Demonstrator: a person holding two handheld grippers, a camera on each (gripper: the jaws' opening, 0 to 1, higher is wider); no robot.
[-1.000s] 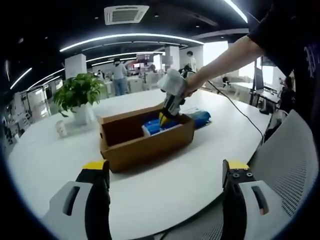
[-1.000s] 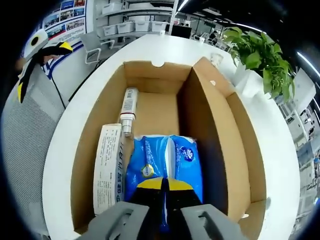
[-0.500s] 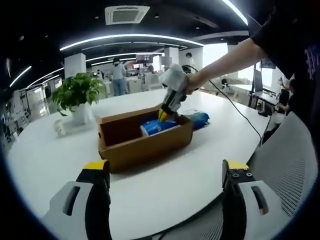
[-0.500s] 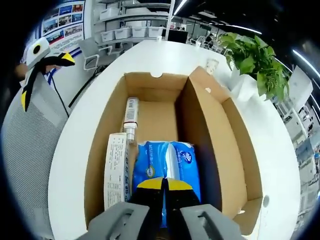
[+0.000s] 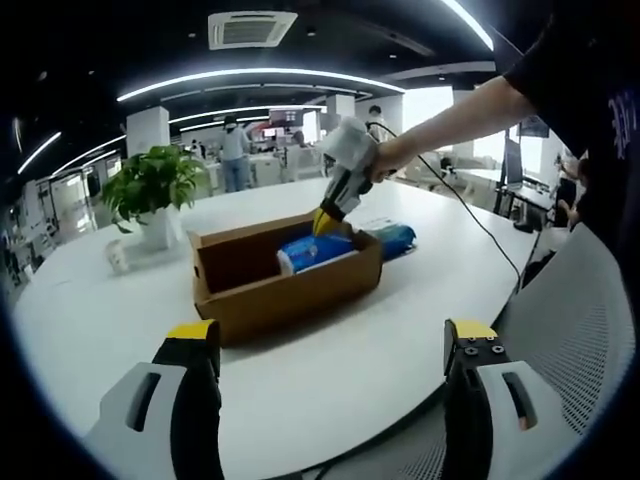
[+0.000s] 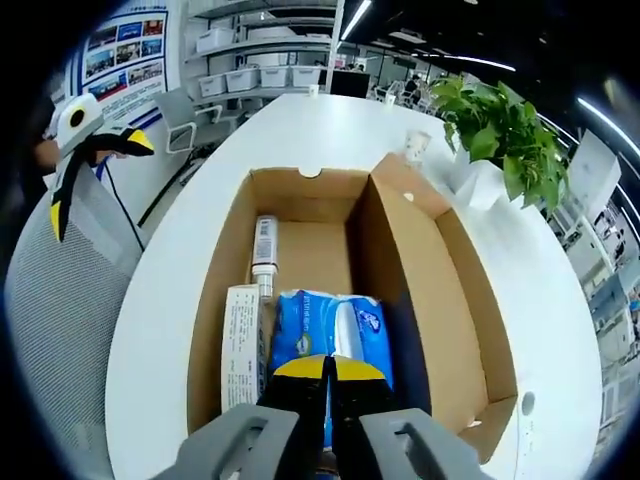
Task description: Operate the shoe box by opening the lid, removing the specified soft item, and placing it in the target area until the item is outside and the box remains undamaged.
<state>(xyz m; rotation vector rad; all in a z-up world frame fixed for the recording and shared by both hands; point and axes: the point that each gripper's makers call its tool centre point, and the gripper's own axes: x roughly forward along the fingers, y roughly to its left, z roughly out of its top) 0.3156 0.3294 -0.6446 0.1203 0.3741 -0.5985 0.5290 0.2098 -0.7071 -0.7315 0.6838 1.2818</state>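
So the right gripper (image 6: 330,368) is pinched tight on the near end of the blue tissue pack (image 6: 330,335), which sits raised above the floor of the open cardboard shoe box (image 6: 440,290). It's soft crinkly plastic; beside it lie a white carton (image 6: 241,345) and a slim tube (image 6: 264,255). The left gripper (image 5: 330,345) hangs back with jaws wide apart over the round white table (image 5: 330,370), with lots of bare tabletop around the box.
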